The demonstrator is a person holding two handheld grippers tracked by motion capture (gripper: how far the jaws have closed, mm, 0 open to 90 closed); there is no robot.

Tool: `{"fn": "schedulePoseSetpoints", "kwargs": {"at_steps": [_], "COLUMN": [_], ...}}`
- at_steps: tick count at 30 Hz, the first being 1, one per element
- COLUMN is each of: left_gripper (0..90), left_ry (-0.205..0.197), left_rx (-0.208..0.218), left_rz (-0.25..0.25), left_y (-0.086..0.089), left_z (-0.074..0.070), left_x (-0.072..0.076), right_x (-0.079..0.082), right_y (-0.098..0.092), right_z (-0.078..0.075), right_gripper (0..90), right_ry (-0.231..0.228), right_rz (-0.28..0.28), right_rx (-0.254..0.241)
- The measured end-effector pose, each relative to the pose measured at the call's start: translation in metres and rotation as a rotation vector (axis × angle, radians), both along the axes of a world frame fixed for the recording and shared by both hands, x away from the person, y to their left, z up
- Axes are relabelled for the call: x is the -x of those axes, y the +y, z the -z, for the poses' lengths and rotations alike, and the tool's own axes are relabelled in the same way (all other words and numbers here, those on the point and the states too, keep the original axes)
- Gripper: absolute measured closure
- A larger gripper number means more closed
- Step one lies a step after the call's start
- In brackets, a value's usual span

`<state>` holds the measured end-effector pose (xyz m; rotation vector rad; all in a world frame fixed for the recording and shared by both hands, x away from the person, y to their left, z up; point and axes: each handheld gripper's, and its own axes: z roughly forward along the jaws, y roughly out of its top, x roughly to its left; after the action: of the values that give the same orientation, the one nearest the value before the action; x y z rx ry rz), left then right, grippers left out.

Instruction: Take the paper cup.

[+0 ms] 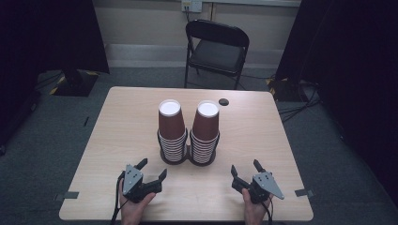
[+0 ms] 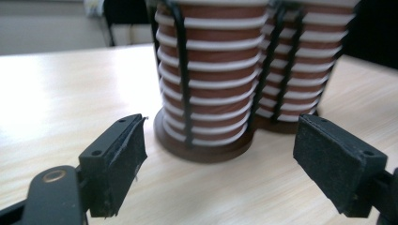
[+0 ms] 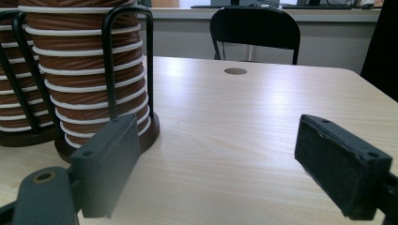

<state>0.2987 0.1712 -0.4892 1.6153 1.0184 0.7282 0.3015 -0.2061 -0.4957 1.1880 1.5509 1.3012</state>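
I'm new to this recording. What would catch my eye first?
Two stacks of brown paper cups, left and right, stand upside down in a black wire holder mid-table. Nearer the person, the left gripper and right gripper rest open, holding nothing. A black chair stands beyond the table.

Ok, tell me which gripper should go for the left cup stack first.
Left. The left gripper, jaws open and empty, sits just in front of the left cup stack, which faces its jaws. The right gripper, also open, lies nearer the right cup stack.
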Motion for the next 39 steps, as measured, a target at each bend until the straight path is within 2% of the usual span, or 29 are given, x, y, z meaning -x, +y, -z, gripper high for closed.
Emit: {"fn": "schedulePoseSetpoints", "kwargs": {"at_steps": [2,3,6,7,8,9,15,18,19,22,23,26,28,31,39], "left_gripper": [22.9,22.3,21.2,20.0,18.8,18.3,16.4,16.7,17.9,18.1,18.0,15.6,16.0,16.5,18.8], "left_ry": [-0.007,-0.017,-0.025,-0.03,-0.03,-0.041,-0.042,-0.045,-0.05,-0.053,-0.048,-0.05,-0.051,-0.055,-0.065], "left_rx": [0.017,0.043,0.036,0.052,0.052,0.062,0.065,0.067,0.073,0.076,0.084,0.072,0.08,0.065,0.06], "left_rz": [0.01,0.028,0.038,0.069,0.069,0.098,0.113,0.133,0.157,0.156,0.181,0.197,0.229,0.238,0.283], "left_y": [0.0,-0.002,-0.002,-0.001,-0.001,-0.001,-0.004,-0.005,-0.006,-0.007,-0.009,-0.011,-0.015,-0.018,-0.029], "left_z": [-0.001,-0.003,-0.006,-0.009,-0.009,-0.01,-0.014,-0.018,-0.02,-0.022,-0.023,-0.025,-0.028,-0.03,-0.043], "left_x": [0.0,0.001,0.002,0.003,0.003,0.003,0.003,0.003,0.002,0.002,0.001,0.001,0.0,-0.001,-0.008], "right_x": [0.0,0.0,0.0,-0.001,-0.001,-0.001,-0.002,-0.002,-0.002,-0.003,-0.003,-0.003,-0.003,-0.002,-0.002], "right_y": [0.0,0.0,0.0,0.0,0.0,-0.001,-0.001,-0.004,-0.004,-0.003,-0.003,-0.003,-0.004,-0.003,-0.004], "right_z": [0.0,0.0,0.0,0.0,0.0,0.0,0.0,0.0,0.0,-0.001,-0.001,-0.001,-0.001,-0.001,-0.001], "right_gripper": [13.5,13.5,13.5,13.5,13.5,13.5,13.6,13.6,13.6,13.6,13.6,13.7,13.7,13.7,13.7], "right_ry": [-0.001,0.001,0.002,0.004,0.004,0.01,0.016,0.032,0.034,0.043,0.042,0.042,0.042,0.04,0.04], "right_rz": [0.0,-0.006,-0.009,-0.008,-0.008,-0.013,-0.022,-0.042,-0.048,-0.049,-0.049,-0.052,-0.058,-0.058,-0.061], "right_rx": [0.002,-0.001,0.001,0.002,0.002,-0.003,-0.005,-0.031,-0.033,-0.017,-0.014,-0.018,-0.022,-0.022,-0.025]}}
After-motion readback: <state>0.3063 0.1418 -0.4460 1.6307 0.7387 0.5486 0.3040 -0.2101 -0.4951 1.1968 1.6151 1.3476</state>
